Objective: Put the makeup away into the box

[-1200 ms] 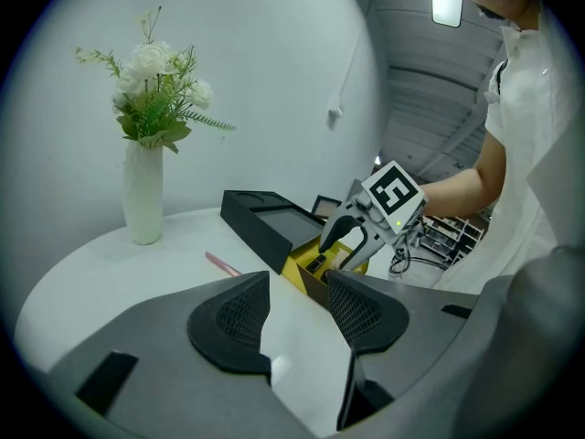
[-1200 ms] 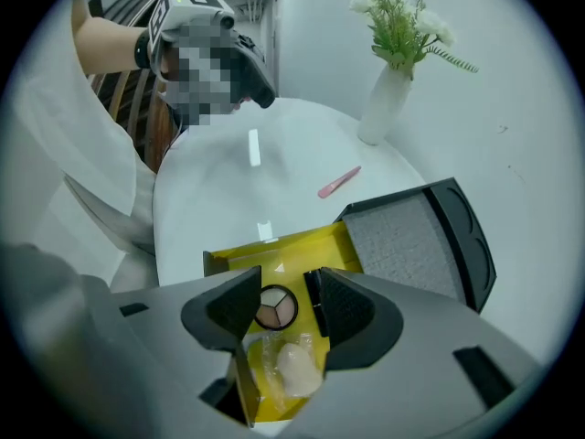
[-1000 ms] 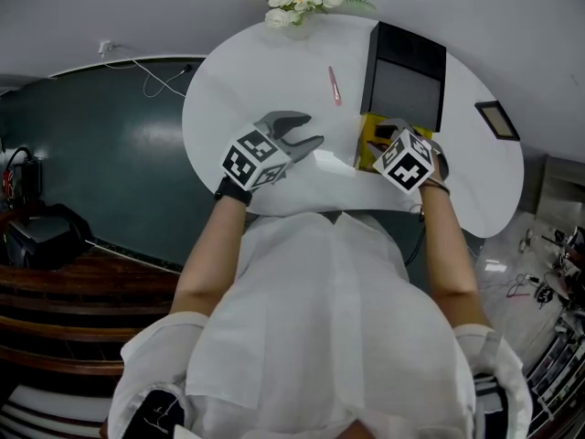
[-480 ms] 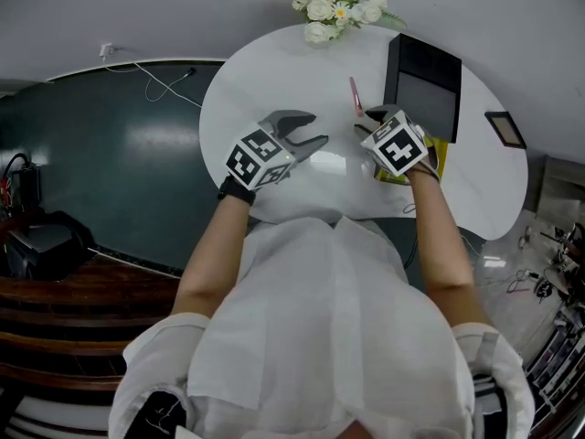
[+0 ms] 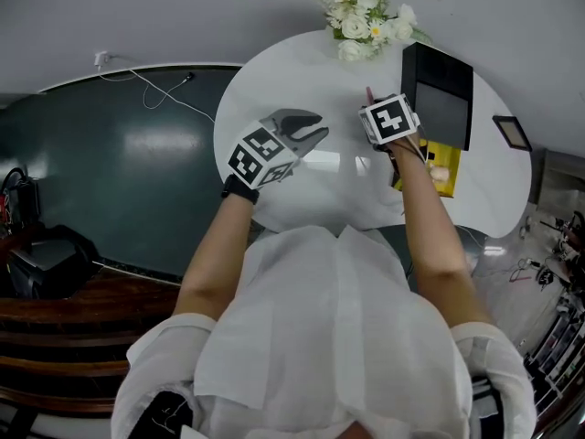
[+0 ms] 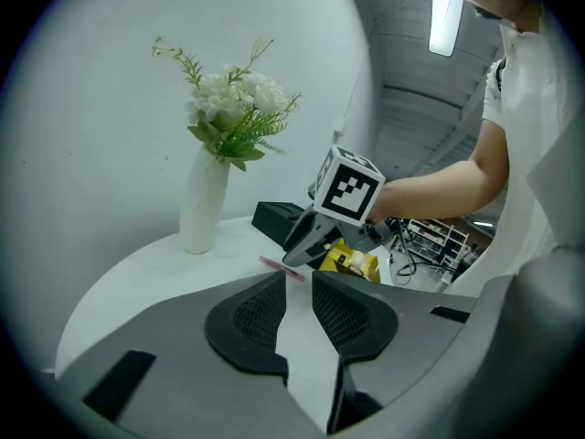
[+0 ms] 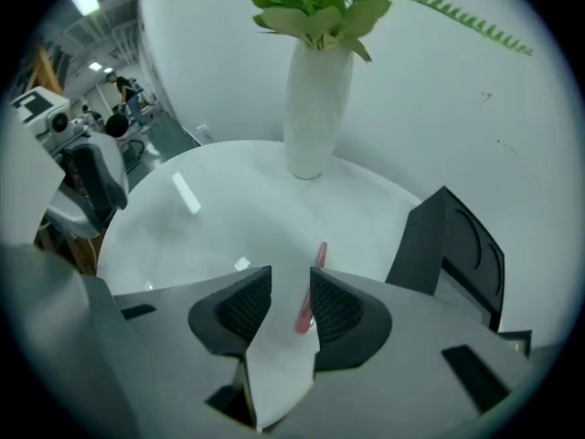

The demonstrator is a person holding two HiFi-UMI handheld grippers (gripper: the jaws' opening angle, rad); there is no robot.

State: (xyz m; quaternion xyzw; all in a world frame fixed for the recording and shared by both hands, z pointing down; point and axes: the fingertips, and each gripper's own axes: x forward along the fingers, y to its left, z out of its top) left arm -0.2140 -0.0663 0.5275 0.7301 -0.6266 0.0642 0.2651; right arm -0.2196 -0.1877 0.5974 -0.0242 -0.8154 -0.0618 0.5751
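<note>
A pink makeup pencil (image 5: 368,92) (image 7: 320,254) (image 6: 274,265) lies on the round white table (image 5: 302,186), left of the open black box (image 5: 439,94) (image 7: 448,245). My right gripper (image 5: 373,108) (image 7: 291,277) points steeply down over the pencil. Its jaws have just been closing, and the pencil shows in the gap, close to the right pad, lying on the table. My left gripper (image 5: 320,128) (image 6: 297,280) hovers at mid-table. Its jaws have also just been closing to a narrow gap, with nothing between them.
A white vase of flowers (image 5: 361,21) (image 6: 203,208) stands at the table's far edge. A yellow packet (image 5: 439,165) (image 6: 352,262) lies in front of the box. A small dark frame (image 5: 512,133) sits at the right rim. A cable runs over the dark floor.
My right gripper went from the yellow packet leftward and farther out to the pink pencil, rolling as it went. The left gripper's jaws narrowed.
</note>
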